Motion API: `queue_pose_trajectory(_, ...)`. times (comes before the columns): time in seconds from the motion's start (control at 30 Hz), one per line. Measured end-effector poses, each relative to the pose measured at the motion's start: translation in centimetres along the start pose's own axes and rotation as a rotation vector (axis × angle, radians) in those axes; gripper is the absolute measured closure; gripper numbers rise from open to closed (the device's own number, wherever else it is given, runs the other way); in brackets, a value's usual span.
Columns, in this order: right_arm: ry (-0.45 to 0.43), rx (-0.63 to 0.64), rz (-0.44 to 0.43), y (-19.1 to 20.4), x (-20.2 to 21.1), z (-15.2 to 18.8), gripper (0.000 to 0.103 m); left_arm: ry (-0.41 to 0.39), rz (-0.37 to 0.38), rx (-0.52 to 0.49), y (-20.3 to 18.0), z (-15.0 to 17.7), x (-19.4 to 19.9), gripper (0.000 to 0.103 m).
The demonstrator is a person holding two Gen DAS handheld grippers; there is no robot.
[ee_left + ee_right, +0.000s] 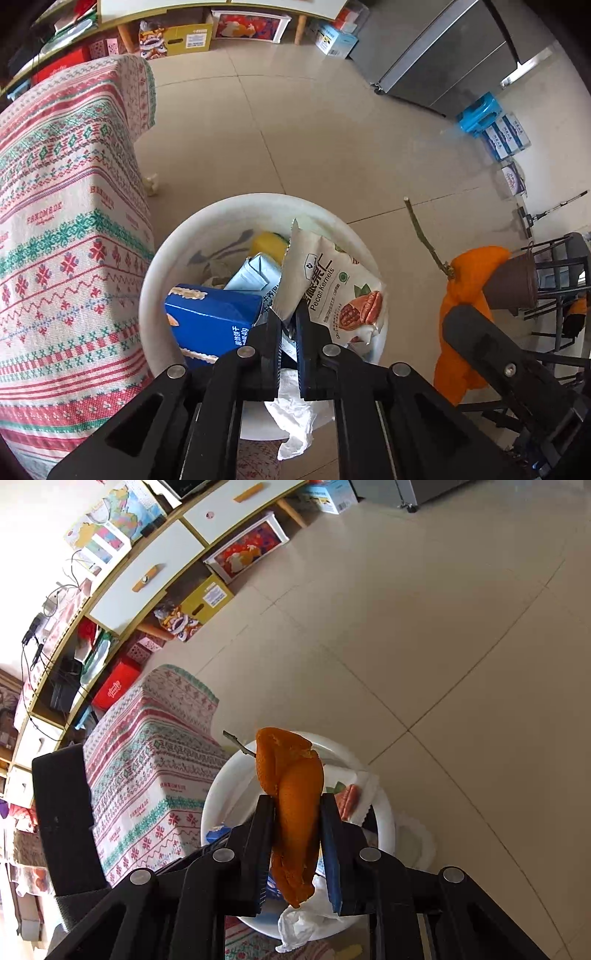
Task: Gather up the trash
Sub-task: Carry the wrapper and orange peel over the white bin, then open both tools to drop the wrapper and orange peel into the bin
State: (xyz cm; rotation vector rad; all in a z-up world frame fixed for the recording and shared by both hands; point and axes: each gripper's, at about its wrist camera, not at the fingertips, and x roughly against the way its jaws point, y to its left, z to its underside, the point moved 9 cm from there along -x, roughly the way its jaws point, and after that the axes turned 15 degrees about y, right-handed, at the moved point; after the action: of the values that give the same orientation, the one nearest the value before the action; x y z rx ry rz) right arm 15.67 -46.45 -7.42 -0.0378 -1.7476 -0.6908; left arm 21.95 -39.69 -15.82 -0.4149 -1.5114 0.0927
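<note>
In the left wrist view, the left gripper has its jaws almost shut, pinching the bottom corner of a pecan kernels packet. The packet is cream with brown nuts drawn on it, and it hangs just over the white trash bin. Inside the bin are a blue box, a pale blue carton, something yellow that is hard to make out, and crumpled white tissue partly hidden under the jaws. The bin stands beside a table with a patterned cloth. Off to the right hangs an orange peel with a thin stem; part of it is hidden by the other black gripper.

In the right wrist view, the right gripper holds that orange peel between narrow jaws. It is long, bright orange and curled, and it hangs above the white trash bin. The peel and jaws cover most of what is in the bin. A bit of the packet and some tissue peek out.
</note>
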Motion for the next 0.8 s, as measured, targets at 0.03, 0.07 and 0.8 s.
queue_pose_trajectory(0.03, 0.004, 0.002, 0.006, 0.0, -0.2, 0.0, 0.081, -0.002, -0.009, 0.004, 0.2, 0.1, 0.2, 0.096)
queue_pose_trajectory(0.07, 0.008, 0.005, 0.012, -0.1, -0.3, -0.1, 0.081, -0.005, -0.018, -0.002, 0.3, 0.0, 0.4, 0.096)
queue_pose_trajectory(0.8, 0.116, 0.139, 0.205, 0.5, -4.0, -0.1, 0.067, -0.104, 0.119, 0.046, 7.2, 4.9, 6.3, 0.061)
